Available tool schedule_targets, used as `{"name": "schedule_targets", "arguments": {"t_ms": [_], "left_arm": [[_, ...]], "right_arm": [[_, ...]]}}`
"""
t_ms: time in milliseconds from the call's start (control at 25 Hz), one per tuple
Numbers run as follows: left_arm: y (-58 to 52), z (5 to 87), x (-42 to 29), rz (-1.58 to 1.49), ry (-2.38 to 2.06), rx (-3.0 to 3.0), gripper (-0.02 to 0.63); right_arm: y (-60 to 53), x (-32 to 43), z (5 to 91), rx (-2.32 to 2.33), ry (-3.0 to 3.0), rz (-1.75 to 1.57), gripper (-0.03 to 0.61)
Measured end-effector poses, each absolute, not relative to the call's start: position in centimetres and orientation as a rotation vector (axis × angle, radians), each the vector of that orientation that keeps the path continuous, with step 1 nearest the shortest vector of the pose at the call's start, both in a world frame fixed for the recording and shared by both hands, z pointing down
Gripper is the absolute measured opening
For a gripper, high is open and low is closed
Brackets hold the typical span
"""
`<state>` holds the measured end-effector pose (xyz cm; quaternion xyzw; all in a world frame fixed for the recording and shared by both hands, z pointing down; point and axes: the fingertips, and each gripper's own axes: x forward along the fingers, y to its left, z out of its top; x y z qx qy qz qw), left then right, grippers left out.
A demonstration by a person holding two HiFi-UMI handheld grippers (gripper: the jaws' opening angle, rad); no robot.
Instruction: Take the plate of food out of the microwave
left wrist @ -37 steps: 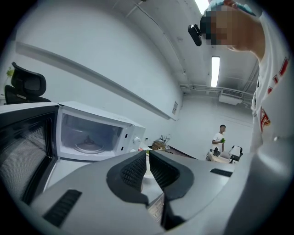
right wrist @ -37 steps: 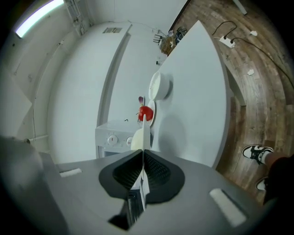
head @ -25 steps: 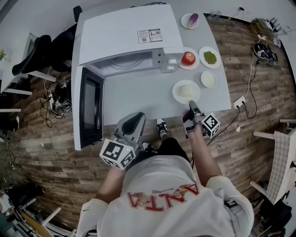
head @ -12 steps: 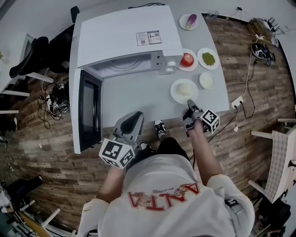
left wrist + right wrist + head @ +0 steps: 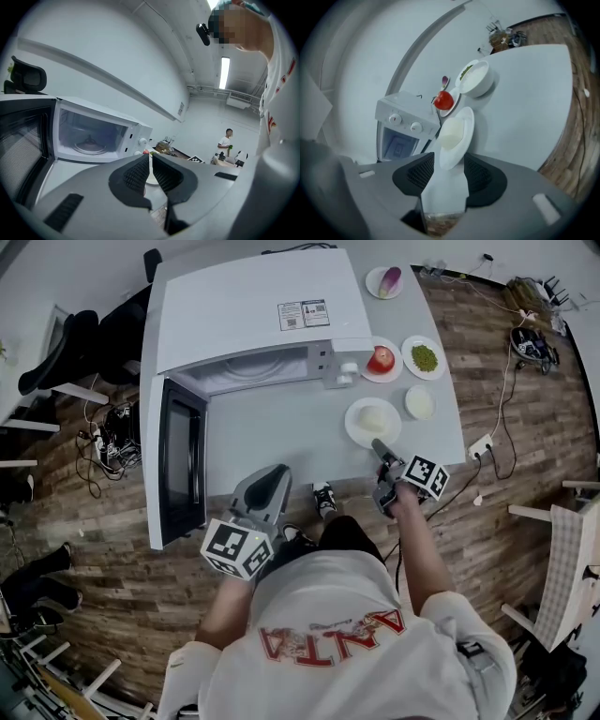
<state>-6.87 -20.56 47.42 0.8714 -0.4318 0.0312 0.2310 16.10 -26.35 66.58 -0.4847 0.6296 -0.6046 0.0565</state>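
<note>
The round white plate with a pale mound of food (image 5: 373,421) is already out of the oven. It sits flat on the light grey tabletop (image 5: 281,437), in front of the white microwave (image 5: 253,315) and off to the right of its opening, roughly below the control panel. The microwave's dark-windowed door (image 5: 183,460) is swung wide to the left, and the left gripper view looks straight in at the glass turntable (image 5: 89,143).

The right gripper (image 5: 382,463) is right at the plate's near edge. In its own view the jaws are spreading apart, with the plate's near rim in the gap between them. The black ribbed pads (image 5: 419,173) stand off the rim on both sides, so it hasn't got hold of anything.

The left gripper (image 5: 278,474) hangs at the table's front edge, in front of the open door and well apart from the plate. Its jaws are pretty much together, just a thin slit at the tips, with nothing in there.

Other stuff on the table:
- a white saucer with a round red fruit (image 5: 381,360), right by the microwave's knobs
- a white saucer of green peas (image 5: 425,357), beside the fruit saucer
- a small white dish with something pale in it (image 5: 420,402), just to the right of the food plate
- a white saucer with a purple vegetable (image 5: 387,282), further back near the far corner

There's a brown wood-plank floor (image 5: 525,427) all around.
</note>
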Motion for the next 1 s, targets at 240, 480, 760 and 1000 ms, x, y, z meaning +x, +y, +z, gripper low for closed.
{"name": "schedule_targets", "arguments": {"t_ms": [240,480,760,1000], "left_arm": [[-20.2,47.4,-6.5,0.092,-1.169,2.397,0.028],[-19.8,47.3,-6.7,0.094,-1.18,2.391,0.028],[-19.2,46.3,-7.3,0.06,-1.194,2.386,0.028],[-19.1,44.6,-8.0,0.025,-1.24,2.421,0.028]], "right_arm": [[-25.4,15.1,67.7,-1.662,2.408,-1.766,0.204],[-24.2,14.5,69.1,-1.738,2.761,-1.679,0.204],[-23.1,14.5,69.2,-1.72,2.781,-1.697,0.176],[-24.3,13.4,63.2,-1.656,2.805,-1.413,0.003]]}}
